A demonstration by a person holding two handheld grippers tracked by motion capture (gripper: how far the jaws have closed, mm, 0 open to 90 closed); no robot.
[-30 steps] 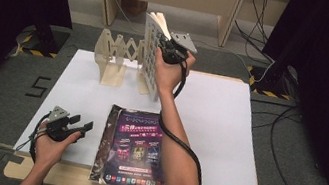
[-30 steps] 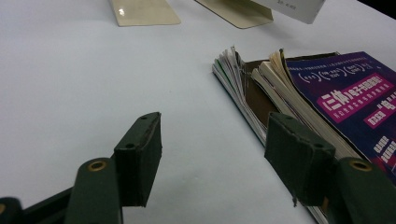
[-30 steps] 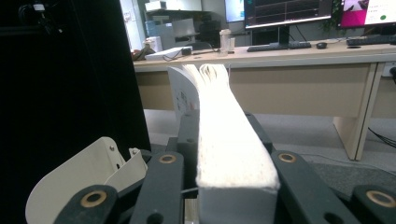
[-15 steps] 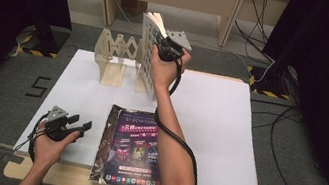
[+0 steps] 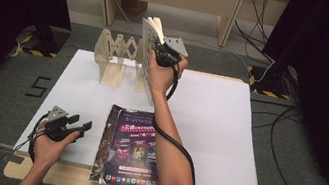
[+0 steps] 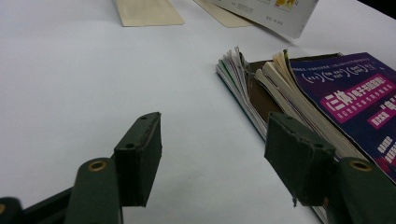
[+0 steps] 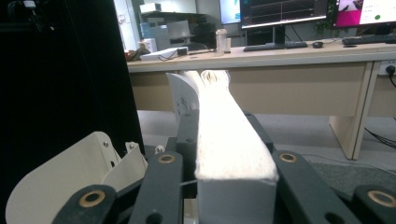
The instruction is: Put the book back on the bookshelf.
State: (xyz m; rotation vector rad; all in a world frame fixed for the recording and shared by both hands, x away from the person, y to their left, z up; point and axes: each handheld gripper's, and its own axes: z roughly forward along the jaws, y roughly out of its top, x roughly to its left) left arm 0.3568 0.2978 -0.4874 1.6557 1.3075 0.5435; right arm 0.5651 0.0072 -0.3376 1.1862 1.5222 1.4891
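The right gripper [image 5: 159, 47] clamps a thick white book [image 5: 147, 49] upright above the wooden rack [image 5: 115, 56]; the left gripper [image 5: 77, 124], jaws apart, rests on the tabletop [image 5: 219, 117] beside a purple-covered book [image 5: 132, 150].

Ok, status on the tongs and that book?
Right tongs shut on book, upright by wooden rack. Left tongs open, beside magazine stack.

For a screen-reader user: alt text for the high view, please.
The right claw holds a white book upright by a wooden rack on a white table. The left claw rests open beside stacked books.
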